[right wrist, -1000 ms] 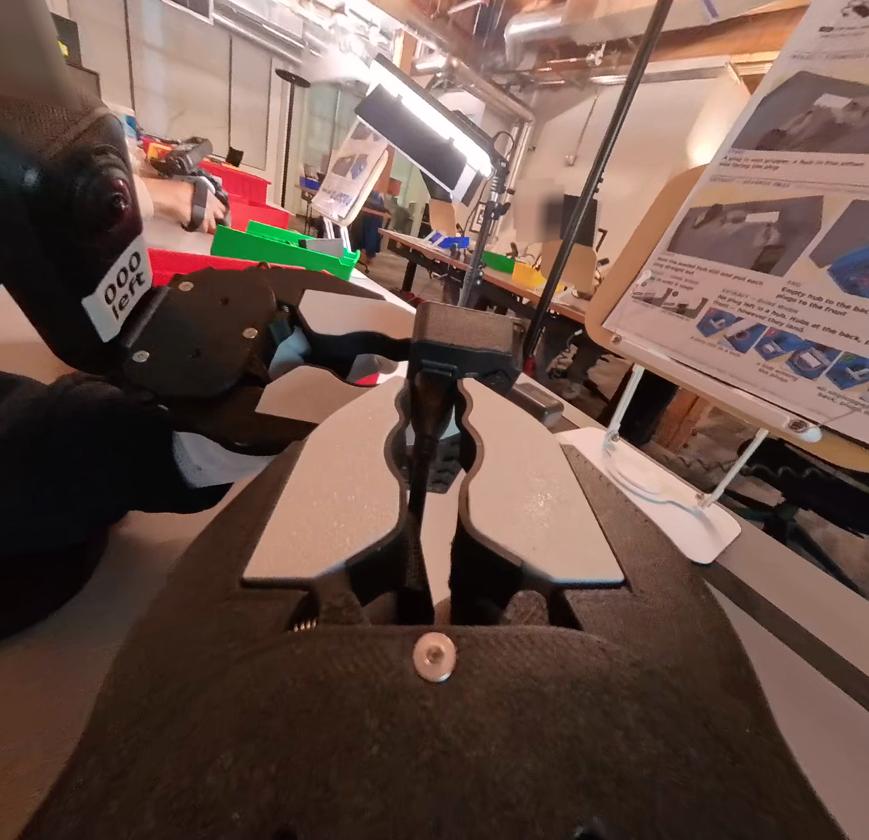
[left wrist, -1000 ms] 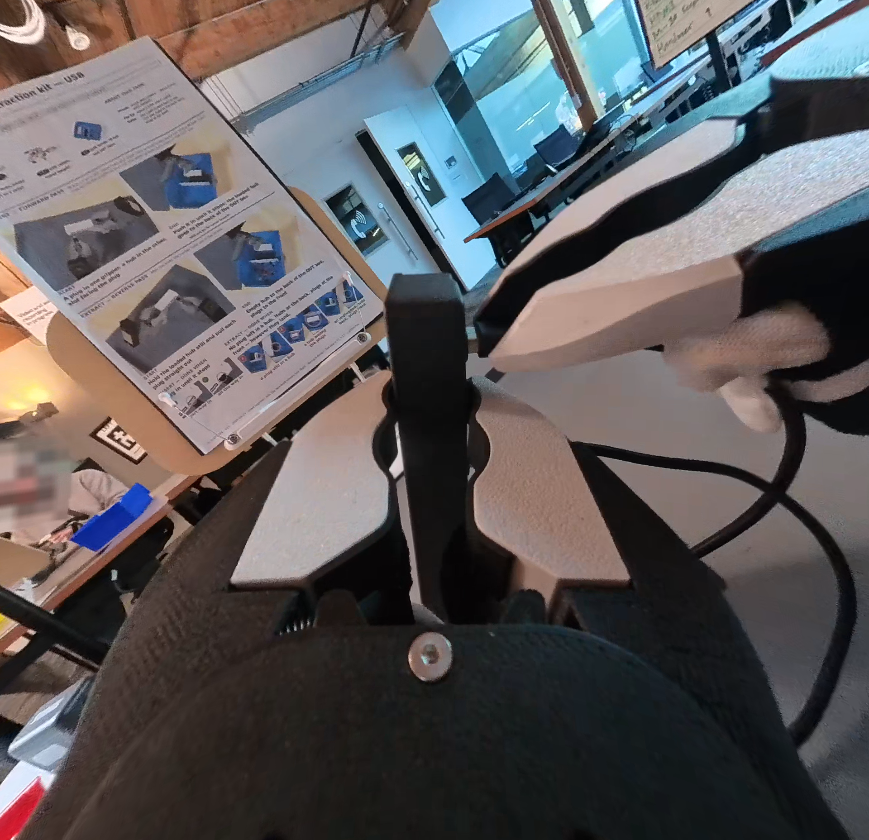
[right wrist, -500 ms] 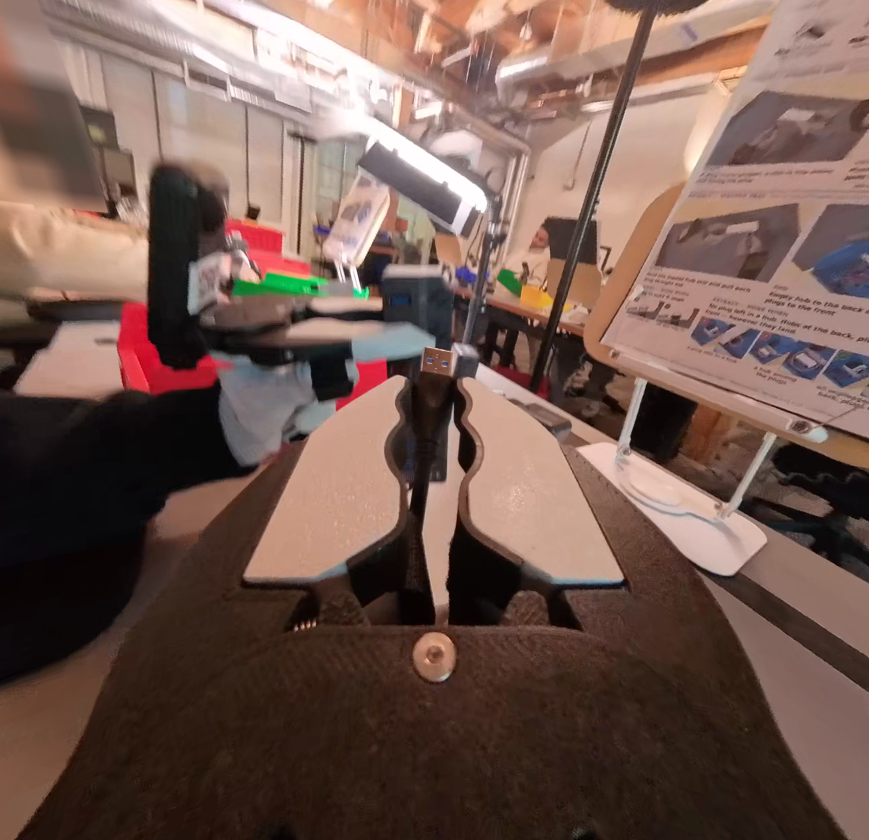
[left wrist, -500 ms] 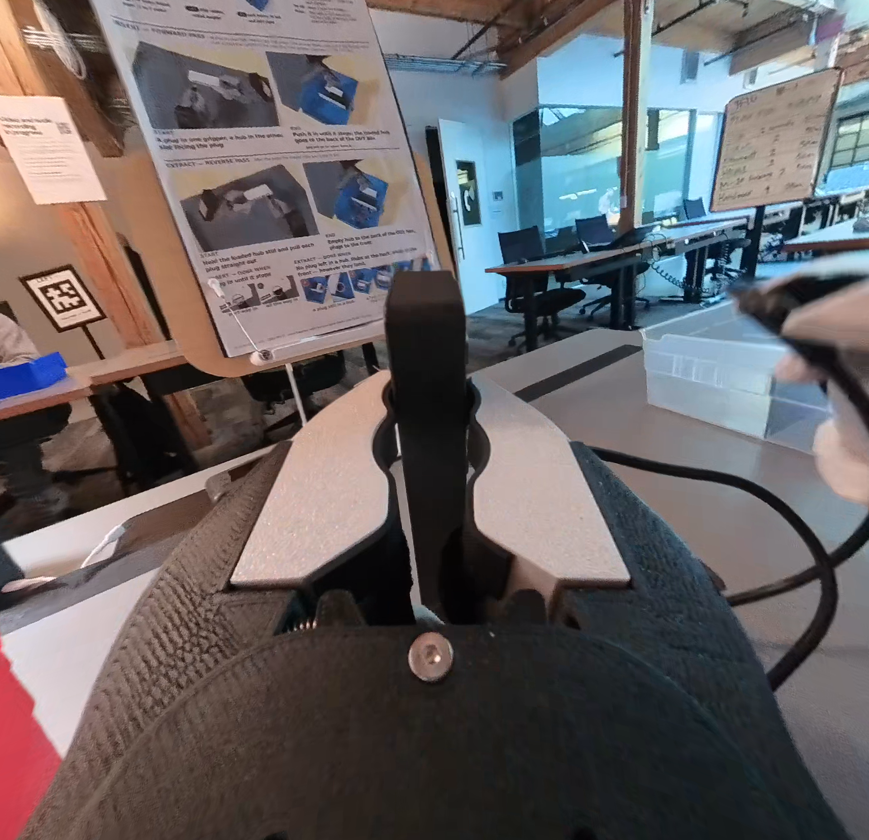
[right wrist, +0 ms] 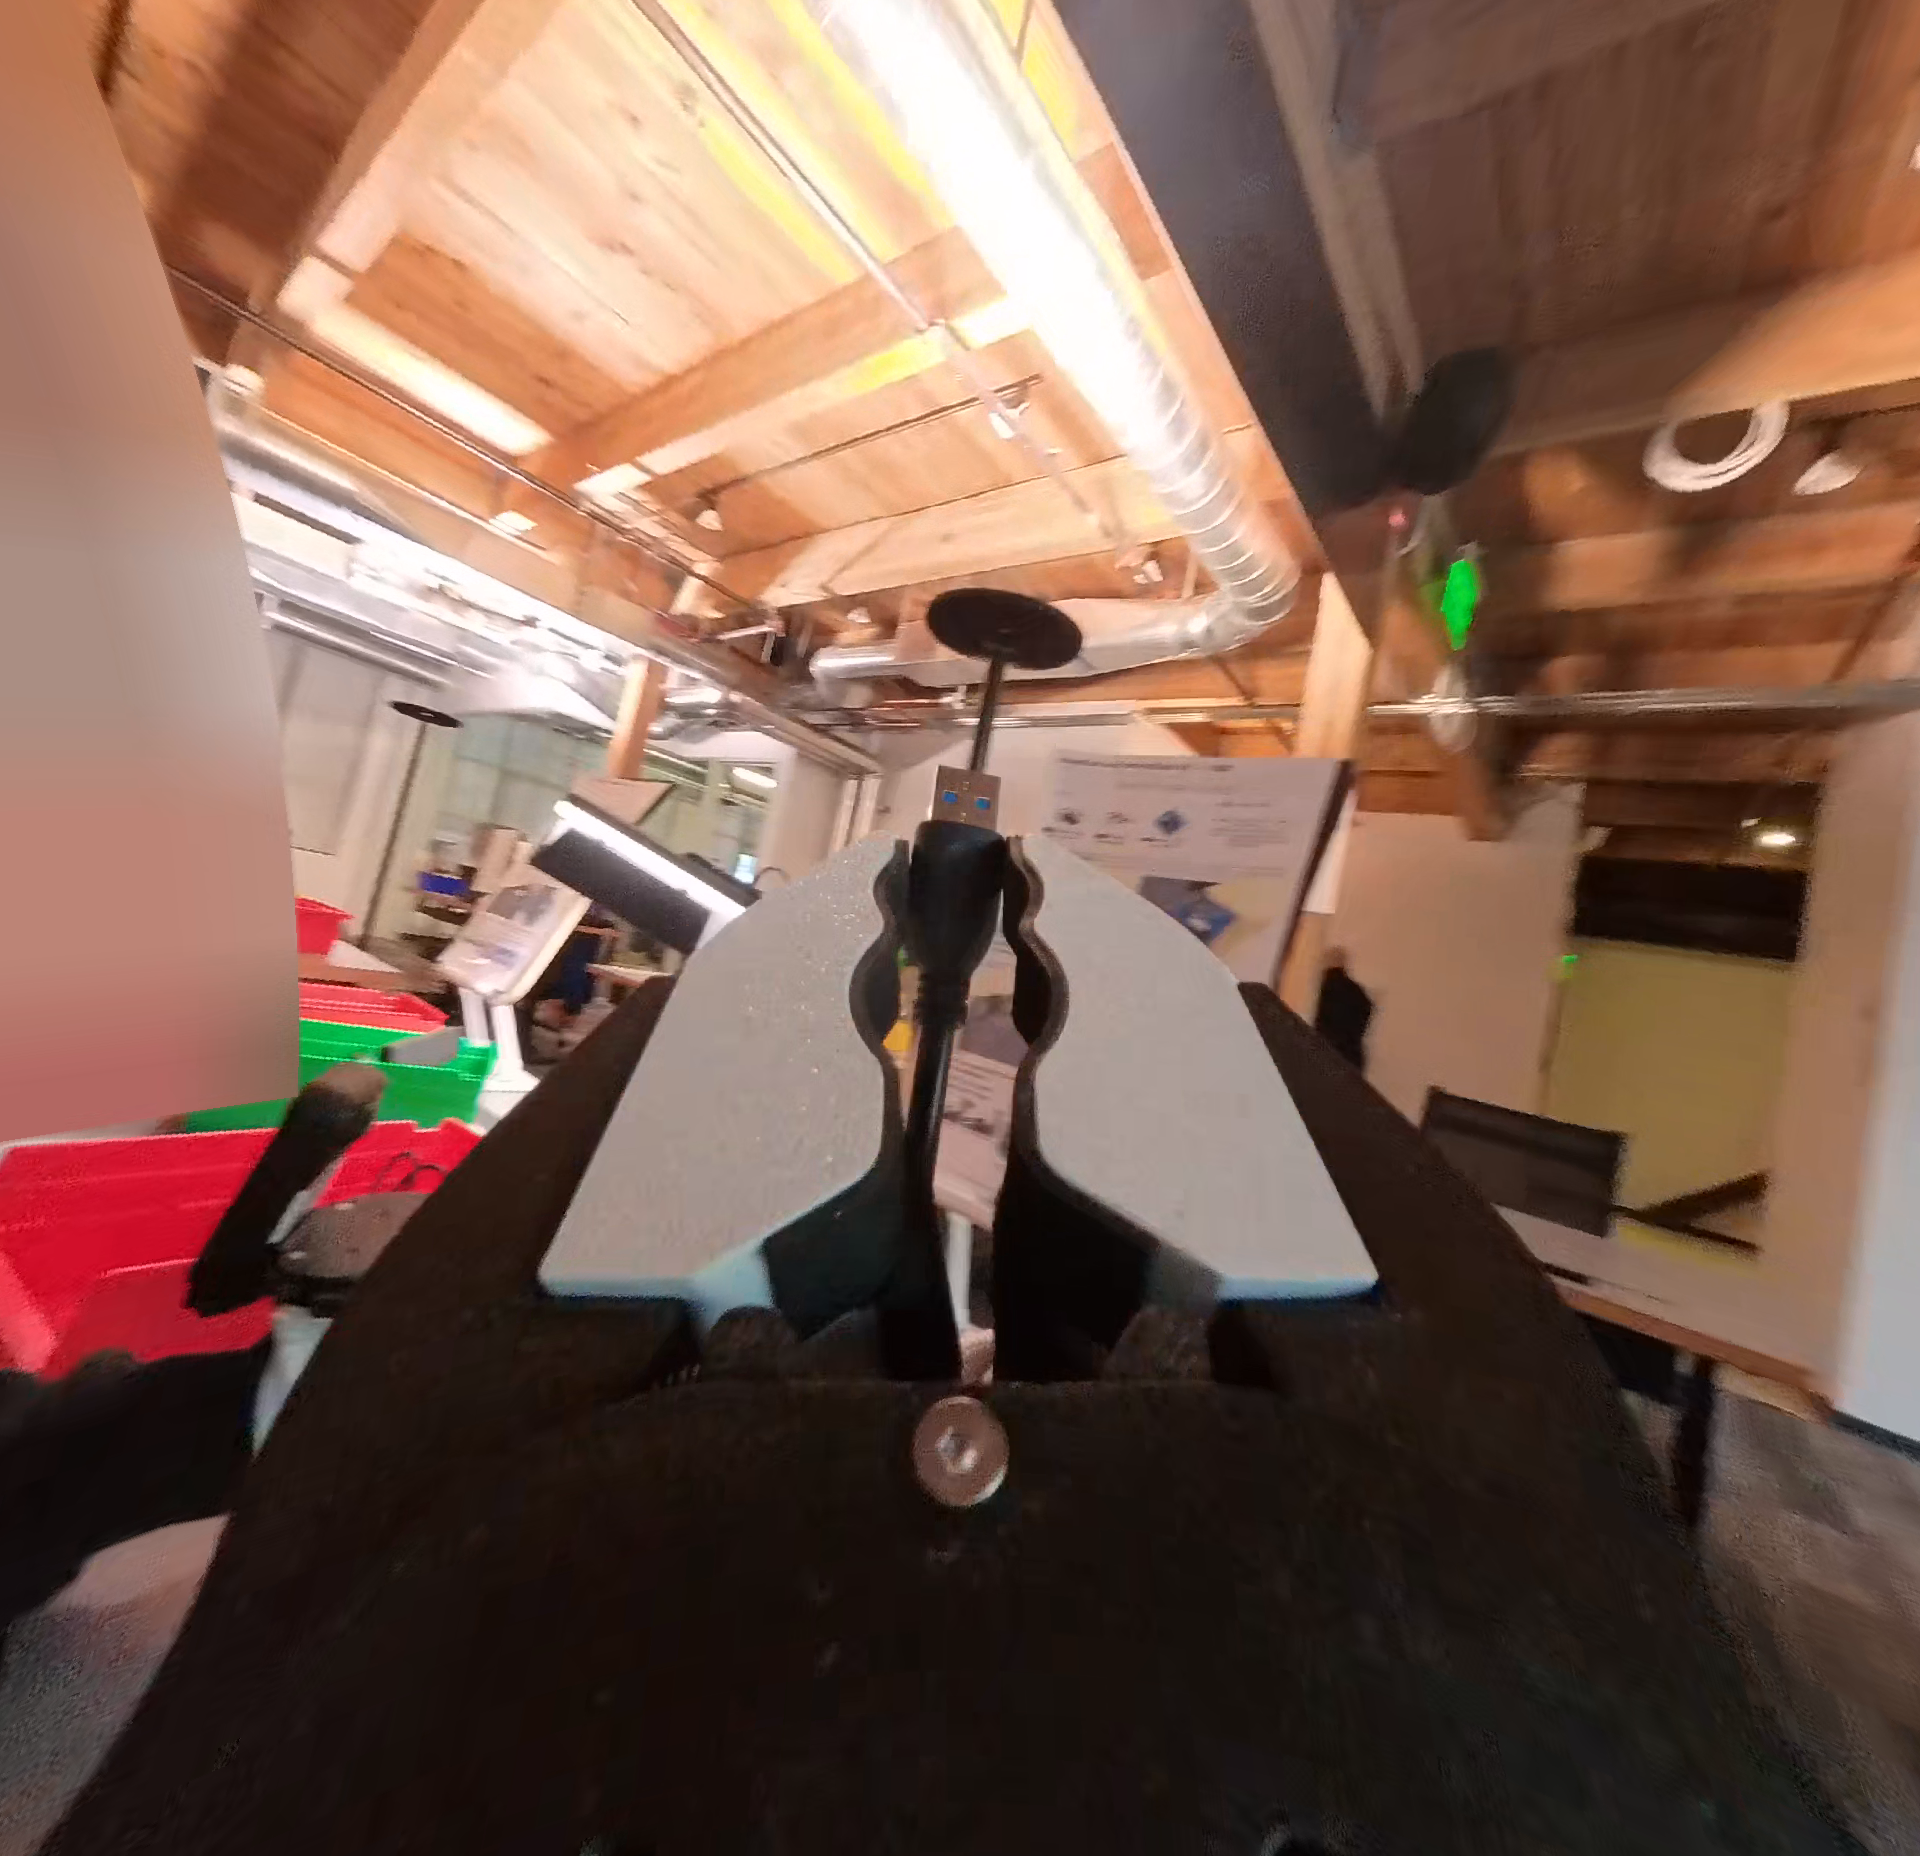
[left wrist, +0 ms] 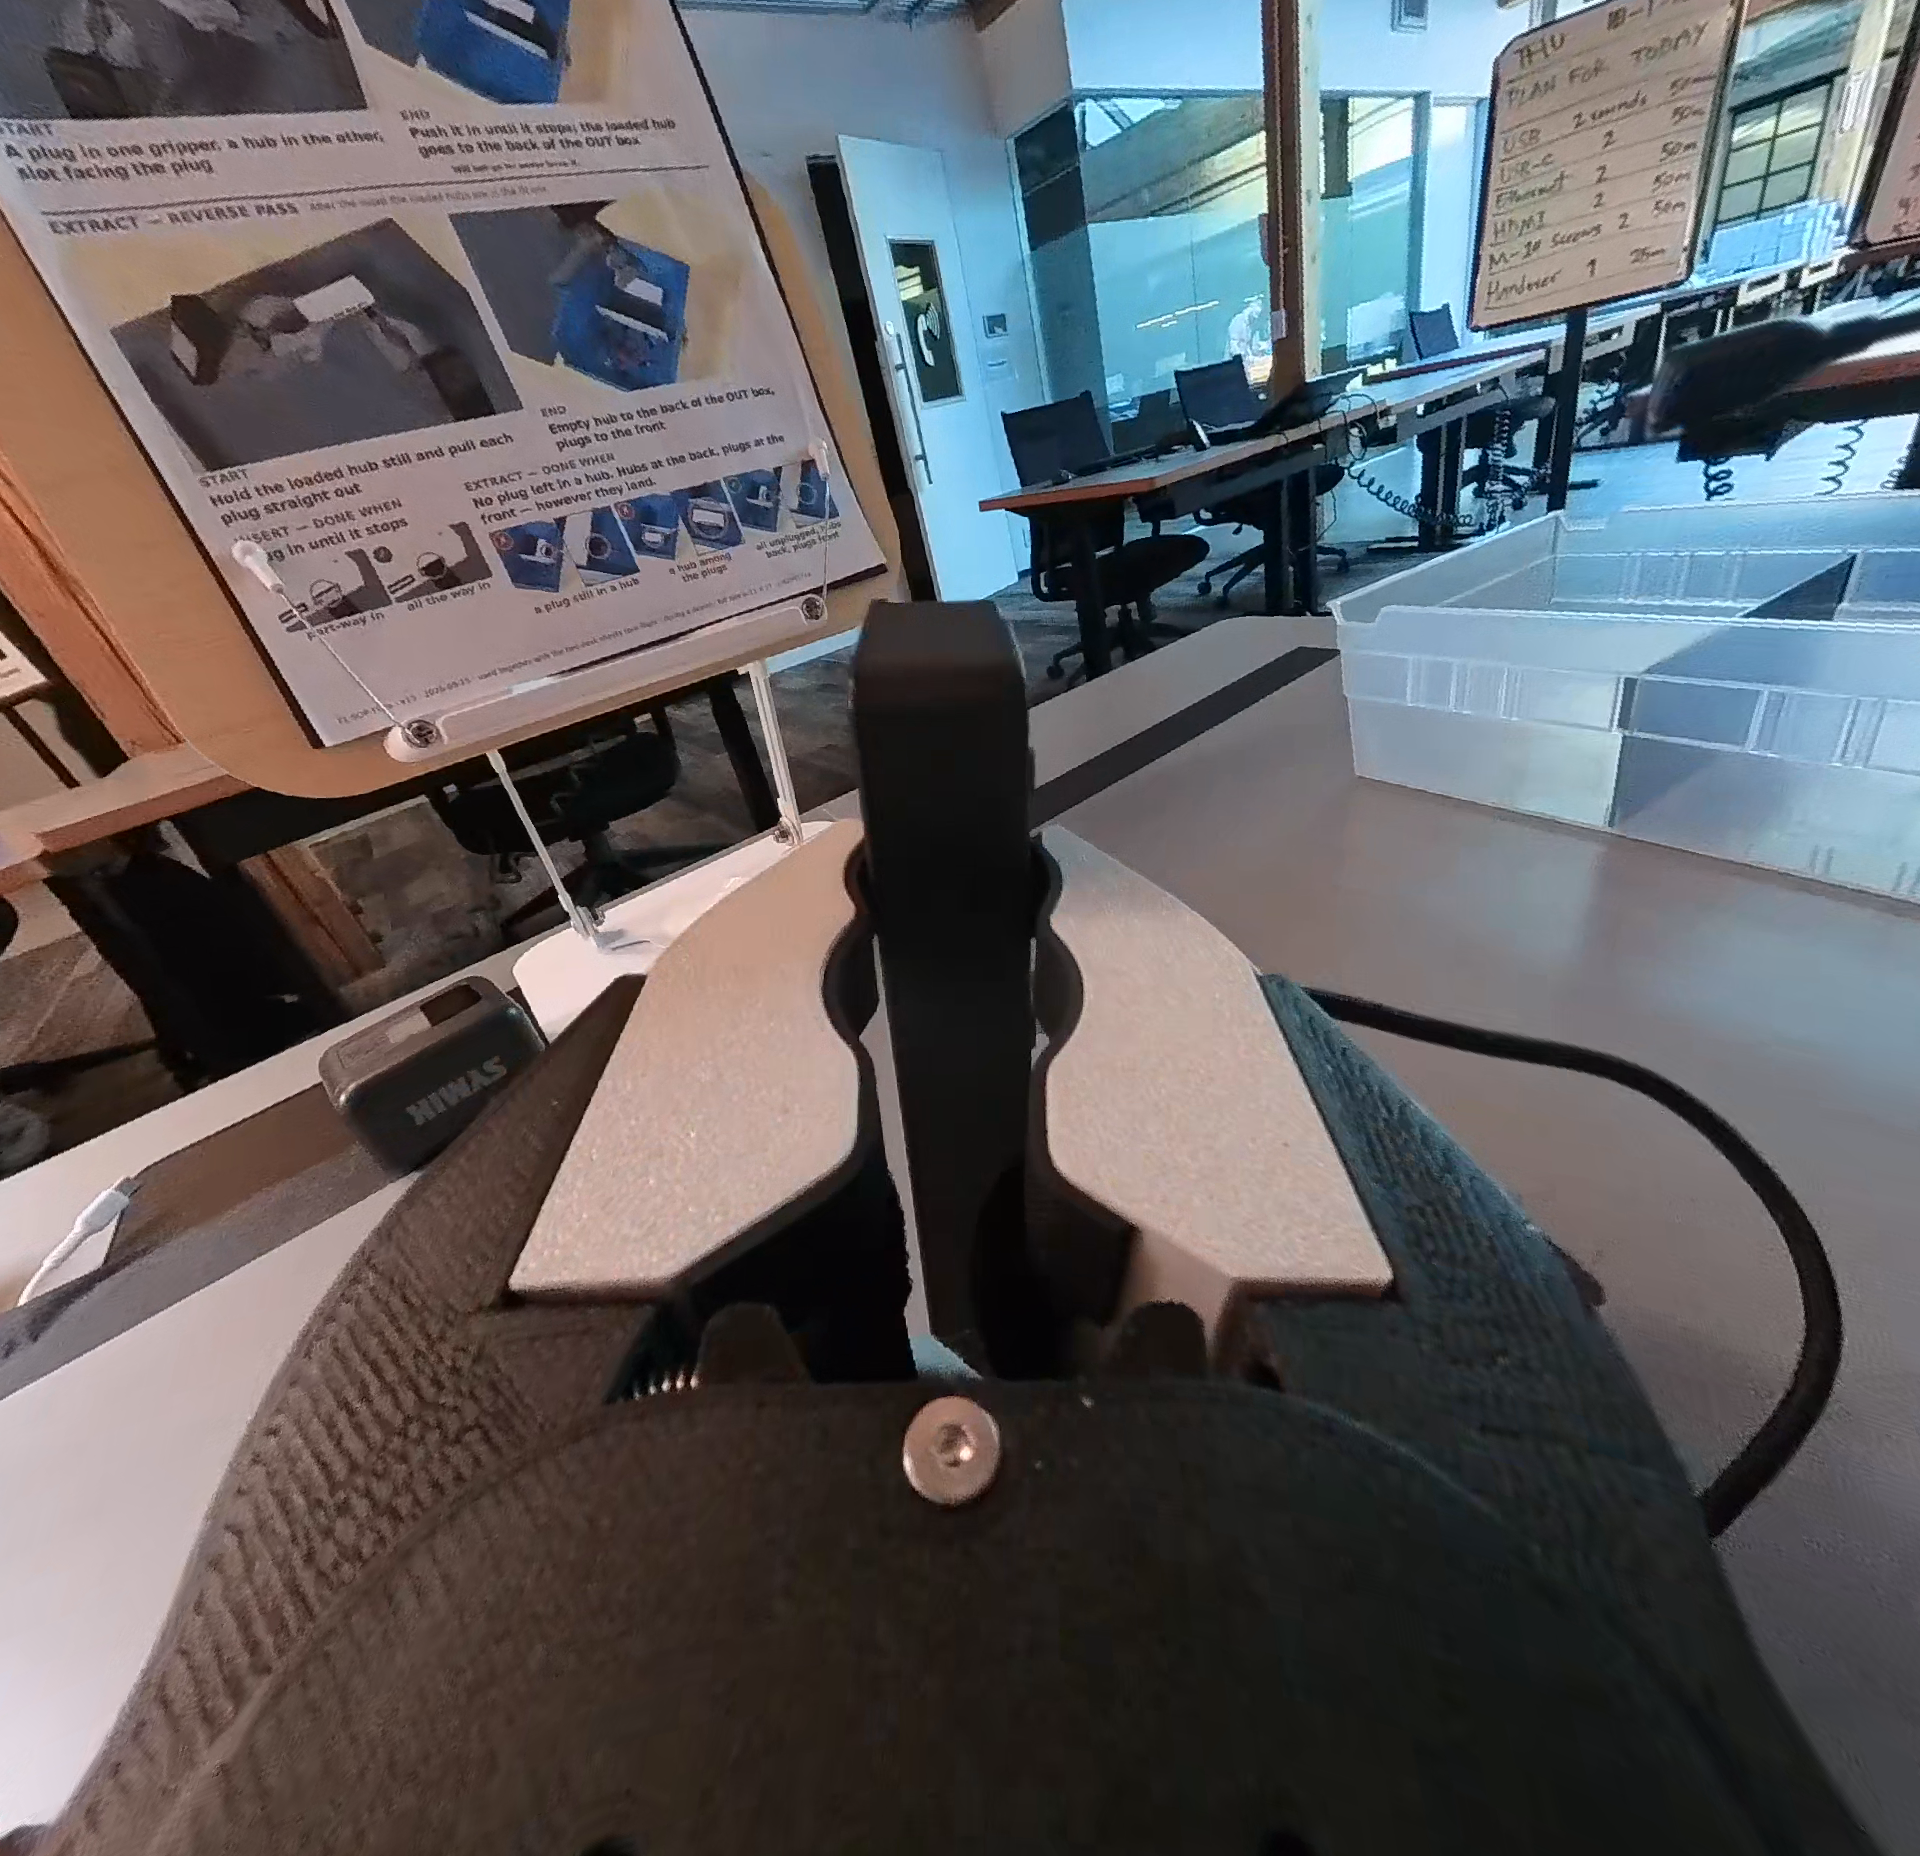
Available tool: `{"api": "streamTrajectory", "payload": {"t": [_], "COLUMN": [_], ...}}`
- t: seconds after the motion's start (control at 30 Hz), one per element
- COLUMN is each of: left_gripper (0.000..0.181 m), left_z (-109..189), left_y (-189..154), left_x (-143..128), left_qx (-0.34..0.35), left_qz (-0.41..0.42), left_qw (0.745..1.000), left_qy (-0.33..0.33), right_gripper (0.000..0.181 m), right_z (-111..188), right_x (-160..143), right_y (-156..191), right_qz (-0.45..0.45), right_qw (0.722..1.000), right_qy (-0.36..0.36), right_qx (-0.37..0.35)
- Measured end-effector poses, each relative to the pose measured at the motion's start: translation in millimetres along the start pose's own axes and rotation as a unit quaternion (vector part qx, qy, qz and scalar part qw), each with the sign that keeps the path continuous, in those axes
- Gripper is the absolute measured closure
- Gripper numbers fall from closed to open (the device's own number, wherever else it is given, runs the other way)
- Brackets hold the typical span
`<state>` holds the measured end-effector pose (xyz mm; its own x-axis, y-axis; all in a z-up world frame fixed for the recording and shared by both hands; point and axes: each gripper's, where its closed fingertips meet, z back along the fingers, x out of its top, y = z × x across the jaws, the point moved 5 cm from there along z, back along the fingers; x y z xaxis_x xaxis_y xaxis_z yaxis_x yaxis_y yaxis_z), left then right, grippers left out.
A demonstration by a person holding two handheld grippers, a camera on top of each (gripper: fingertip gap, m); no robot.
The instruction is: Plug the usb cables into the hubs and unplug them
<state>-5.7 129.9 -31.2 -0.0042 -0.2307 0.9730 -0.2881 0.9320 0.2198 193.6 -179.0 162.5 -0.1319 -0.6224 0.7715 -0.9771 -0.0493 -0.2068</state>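
Note:
My left gripper is shut on a black USB hub that stands upright between its fingers, above the grey table. My right gripper is shut on a black USB plug. The plug's metal tip with a blue insert sticks out free, pointing up toward the ceiling. The plug's black cable loops over the table right of the left gripper. The right gripper shows as a dark blur at the far right of the left wrist view. Part of the left gripper shows at the lower left of the right wrist view.
A clear plastic bin with dividers stands on the table to the right. An instruction board on a white stand is ahead left, with a small dark grey device and a white cable near it. Red and green bins lie left. The left gripper's tips are roughly 40 centimeters from the right gripper's.
The plug has come out of the hub and the grippers have moved apart. The right gripper has lifted and tilted upward. The left gripper has swung toward the board and clear bin.

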Motion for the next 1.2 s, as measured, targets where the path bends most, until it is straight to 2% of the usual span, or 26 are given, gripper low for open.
{"api": "streamTrajectory", "payload": {"t": [0.07, 0.17, 0.3, 0.43, 0.53, 0.57, 0.63, 0.77, 0.83, 0.97, 1.03, 1.07, 1.13, 1.2], "left_gripper": [0.156, 0.156, 0.156, 0.156, 0.156, 0.156, 0.156, 0.155, 0.156, 0.156, 0.155, 0.156, 0.155, 0.156], "left_z": [-0.8, -2.4, -3.2, -3.1, -3.0, -3.1, -3.5, -4.2, -4.4, -4.3, -4.3, -4.3, -4.4, -4.5], "left_y": [-2.0, -5.7, -8.5, -7.1, -6.5, -6.7, -7.3, -9.2, -9.6, -9.8, -9.8, -9.7, -9.7, -9.8], "left_x": [-0.3, -1.3, -2.1, -2.8, -2.8, -2.8, -2.9, -3.1, -3.1, -3.1, -3.0, -3.1, -3.0, -3.0], "left_qx": [-0.005, -0.012, -0.017, -0.018, -0.018, -0.019, -0.021, -0.024, -0.025, -0.026, -0.026, -0.026, -0.026, -0.027], "left_qz": [-0.006, -0.018, -0.026, -0.023, -0.022, -0.022, -0.023, -0.029, -0.031, -0.034, -0.034, -0.034, -0.034, -0.035], "left_qw": [1.000, 1.000, 0.999, 1.000, 1.000, 1.000, 1.000, 0.999, 0.999, 0.999, 0.999, 0.999, 0.999, 0.999], "left_qy": [0.002, 0.005, 0.007, 0.006, 0.007, 0.007, 0.007, 0.009, 0.010, 0.011, 0.011, 0.011, 0.012, 0.013], "right_gripper": [0.165, 0.165, 0.164, 0.165, 0.164, 0.164, 0.165, 0.164, 0.164, 0.167, 0.161, 0.157, 0.157, 0.155], "right_z": [17.3, 36.3, 49.9, 57.8, 71.4, 77.8, 93.6, 129.0, 139.3, 153.6, 159.3, 159.5, 157.1, 153.0], "right_x": [7.2, -0.6, -33.7, -56.7, -93.7, -109.6, -143.1, -197.1, -217.4, -249.1, -261.8, -266.5, -271.4, -269.9], "right_y": [-20.6, -48.6, -69.8, -70.3, -76.8, -77.0, -73.0, -64.6, -66.6, -76.9, -82.2, -85.7, -89.3, -87.3], "right_qz": [0.002, 0.009, -0.049, -0.112, -0.084, -0.065, -0.036, 0.021, 0.049, 0.098, 0.134, 0.154, 0.170, 0.152], "right_qw": [1.000, 0.997, 0.988, 0.978, 0.954, 0.938, 0.886, 0.729, 0.668, 0.565, 0.515, 0.501, 0.492, 0.506], "right_qy": [0.016, 0.060, 0.145, 0.173, 0.287, 0.340, 0.462, 0.681, 0.738, 0.815, 0.842, 0.847, 0.849, 0.843], "right_qx": [-0.024, -0.048, -0.027, 0.017, 0.003, 0.007, 0.029, 0.074, 0.081, 0.082, 0.088, 0.087, 0.090, 0.095]}}
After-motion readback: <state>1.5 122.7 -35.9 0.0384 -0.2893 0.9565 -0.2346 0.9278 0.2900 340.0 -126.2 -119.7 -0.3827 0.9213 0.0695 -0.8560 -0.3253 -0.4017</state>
